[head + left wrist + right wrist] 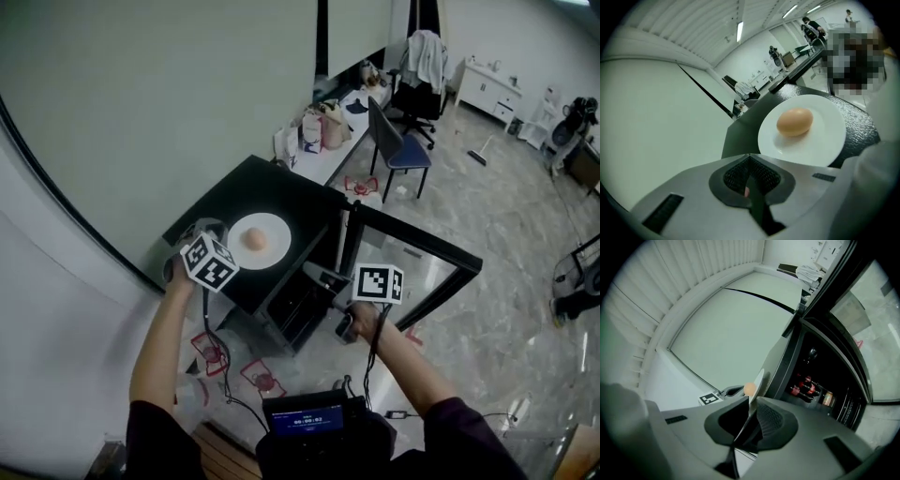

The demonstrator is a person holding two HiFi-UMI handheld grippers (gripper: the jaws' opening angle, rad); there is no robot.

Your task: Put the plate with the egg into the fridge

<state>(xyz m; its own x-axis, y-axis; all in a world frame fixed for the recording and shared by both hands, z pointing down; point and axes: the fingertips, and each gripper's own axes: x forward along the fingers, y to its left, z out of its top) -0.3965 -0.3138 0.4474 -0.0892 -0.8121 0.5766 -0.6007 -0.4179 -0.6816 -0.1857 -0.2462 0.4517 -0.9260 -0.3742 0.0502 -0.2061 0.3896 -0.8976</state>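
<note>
A white plate [274,232] with a brown egg [254,240] lies on top of a black mini fridge [281,199]. The fridge's glass door [422,251] stands swung open to the right. My left gripper [217,240] hovers at the plate's left rim. In the left gripper view its jaws [750,161] are shut with nothing between them, and the plate [820,138] and egg [794,122] lie just ahead. My right gripper [317,274] is in front of the open fridge. Its jaws [749,411] stand slightly parted and hold nothing, with the plate [758,380] edge-on beyond them.
Bottles and cans [808,385] stand on the shelves inside the fridge. A white wall rises behind it. A desk with bags [323,127] and a blue chair [398,150] stand farther back. Cables and red clamps [262,380] lie on the floor near my feet.
</note>
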